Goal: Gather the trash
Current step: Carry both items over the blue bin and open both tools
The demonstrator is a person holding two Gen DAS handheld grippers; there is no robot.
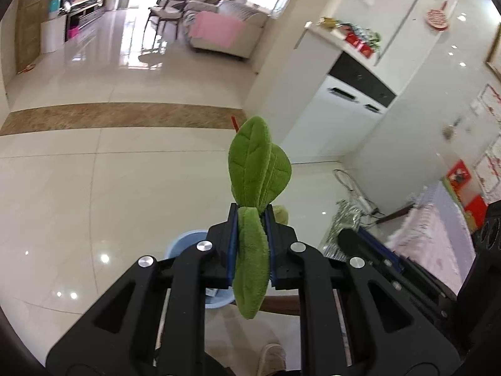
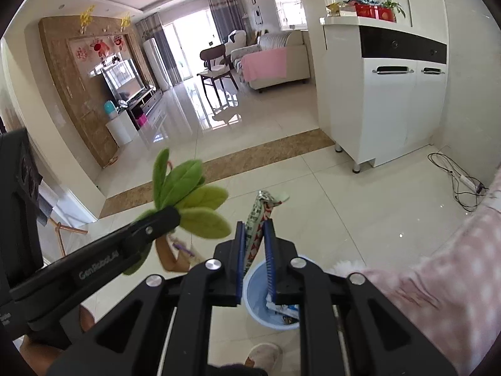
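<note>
My left gripper (image 1: 251,210) is shut on a green plush bunch of leaves (image 1: 256,169), which sticks up past the fingertips and hangs down behind them. The right wrist view shows that same left gripper (image 2: 169,216) coming in from the left with the leaves (image 2: 194,200). My right gripper (image 2: 254,224) is shut on a crumpled printed wrapper (image 2: 261,206) standing up between its blue pads. Directly below it on the floor is a light blue bin (image 2: 260,307) with some trash inside. The bin's rim (image 1: 180,244) shows under the left gripper too. The silvery wrapper (image 1: 344,222) also appears at the right.
A white cabinet (image 2: 391,103) stands at the right wall with cables (image 2: 460,185) on the floor beside it. A pink spotted sleeve (image 2: 438,282) fills the lower right, and a slipper (image 2: 266,354) is at the bottom. Glossy tiled floor stretches toward a far sofa (image 2: 275,59) and chair (image 2: 216,65).
</note>
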